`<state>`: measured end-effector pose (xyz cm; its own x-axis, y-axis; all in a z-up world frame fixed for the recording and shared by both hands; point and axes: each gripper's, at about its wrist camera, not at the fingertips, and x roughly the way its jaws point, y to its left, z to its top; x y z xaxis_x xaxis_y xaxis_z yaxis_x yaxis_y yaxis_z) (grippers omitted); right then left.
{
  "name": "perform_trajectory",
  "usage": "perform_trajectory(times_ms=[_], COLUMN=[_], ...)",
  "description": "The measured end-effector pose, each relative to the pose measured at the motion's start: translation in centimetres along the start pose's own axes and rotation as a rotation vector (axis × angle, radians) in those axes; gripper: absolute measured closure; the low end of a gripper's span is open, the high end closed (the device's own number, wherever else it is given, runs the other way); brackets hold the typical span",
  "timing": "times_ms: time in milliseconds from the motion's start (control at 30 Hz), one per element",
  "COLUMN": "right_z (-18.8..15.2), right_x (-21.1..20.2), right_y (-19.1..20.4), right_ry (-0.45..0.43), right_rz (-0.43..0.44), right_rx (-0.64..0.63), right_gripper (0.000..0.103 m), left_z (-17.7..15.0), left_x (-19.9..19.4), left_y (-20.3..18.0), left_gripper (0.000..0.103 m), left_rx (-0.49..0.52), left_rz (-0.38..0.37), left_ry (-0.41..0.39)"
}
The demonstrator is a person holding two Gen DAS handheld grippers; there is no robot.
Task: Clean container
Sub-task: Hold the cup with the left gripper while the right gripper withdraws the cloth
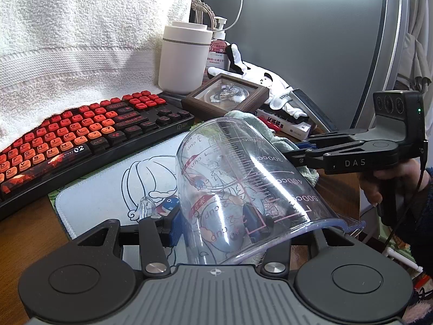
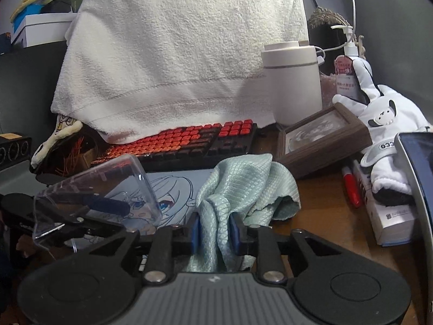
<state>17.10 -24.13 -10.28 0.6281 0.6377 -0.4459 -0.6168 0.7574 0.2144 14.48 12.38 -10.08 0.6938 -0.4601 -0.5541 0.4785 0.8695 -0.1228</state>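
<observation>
Clear glossy plastic cup; waffle-weave microfibre cloth; terry towel.

A brown wooden desk carries a red-keyed keyboard, printed mouse mat and framed picture.

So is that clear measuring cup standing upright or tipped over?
Tipped. The measuring cup is held off the desk by the left gripper, leaning with its base away from the gripper, so its printed scale lies sideways.

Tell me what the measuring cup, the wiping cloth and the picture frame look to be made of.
Measuring cup: clear, glossy, probably plastic; printed scales and the mat show through its wall.
Wiping cloth: pale green, matte, likely microfibre; fine waffle weave, soft folds.
Picture frame: dark brown with visible grain, so wood or wood-look laminate, with a shiny glazed front.
</observation>
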Motion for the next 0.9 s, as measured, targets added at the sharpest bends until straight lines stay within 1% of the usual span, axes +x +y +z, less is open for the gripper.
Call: perform_trajectory(times_ms=[33, 100, 133, 167, 200, 233, 267, 333, 400, 600, 700, 800, 833, 900], right_z=[0.0, 0.1, 0.1, 0.2, 0.3, 0.4, 0.5, 0.9, 1.4, 3.1, 3.5, 3.6, 3.8, 3.7], right_x=[-0.3, -1.3, -1.8, -2.4, -2.8, -3.2, -3.4, -3.5, -2.8, 1.0, 2.5, 3.8, 4.3, 4.9], right_y=[0.1, 0.3, 0.6, 0.9, 1.2, 1.4, 1.5, 1.4, 1.2, 0.0, -0.7, -1.6, -1.9, -2.0], right_ry=[-0.009, -0.034, -0.053, -0.073, -0.09, -0.101, -0.107, -0.094, -0.059, 0.109, 0.152, 0.174, 0.181, 0.188], right_rz=[-0.001, -0.006, -0.007, -0.008, -0.011, -0.017, -0.025, -0.031, -0.026, -0.014, 0.005, 0.039, 0.049, 0.058], right_rx=[-0.001, -0.006, -0.015, -0.03, -0.05, -0.073, -0.097, -0.149, -0.198, -0.329, -0.324, -0.272, -0.257, -0.238], right_gripper=[0.078, 0.073, 0.063, 0.047, 0.039, 0.027, 0.02, 0.018, 0.018, 0.018, 0.018, 0.02, 0.021, 0.03], left_z=[0.0, 0.0, 0.0, 0.0, 0.0, 0.0, 0.0, 0.0, 0.0, 0.0, 0.0, 0.0, 0.0, 0.0], left_x=[0.0, 0.0, 0.0, 0.0, 0.0, 0.0, 0.0, 0.0, 0.0, 0.0, 0.0, 0.0, 0.0, 0.0], left_y=[0.0, 0.1, 0.1, 0.1, 0.1, 0.1, 0.1, 0.1, 0.1, 0.1, 0.2, 0.2, 0.2, 0.2], left_gripper=[0.057, 0.057, 0.057, 0.057, 0.057, 0.057, 0.057, 0.057, 0.057, 0.057, 0.057, 0.057, 0.057, 0.057], left_rx=[0.0, 0.0, 0.0, 0.0, 0.0, 0.0, 0.0, 0.0, 0.0, 0.0, 0.0, 0.0, -0.001, -0.001], left_rz=[0.0, 0.0, 0.0, 0.0, 0.0, 0.0, 0.0, 0.0, 0.0, 0.0, -0.001, -0.001, -0.001, -0.001], left_ry=[0.0, 0.0, 0.0, 0.0, 0.0, 0.0, 0.0, 0.0, 0.0, 0.0, 0.0, 0.0, 0.0, 0.0])
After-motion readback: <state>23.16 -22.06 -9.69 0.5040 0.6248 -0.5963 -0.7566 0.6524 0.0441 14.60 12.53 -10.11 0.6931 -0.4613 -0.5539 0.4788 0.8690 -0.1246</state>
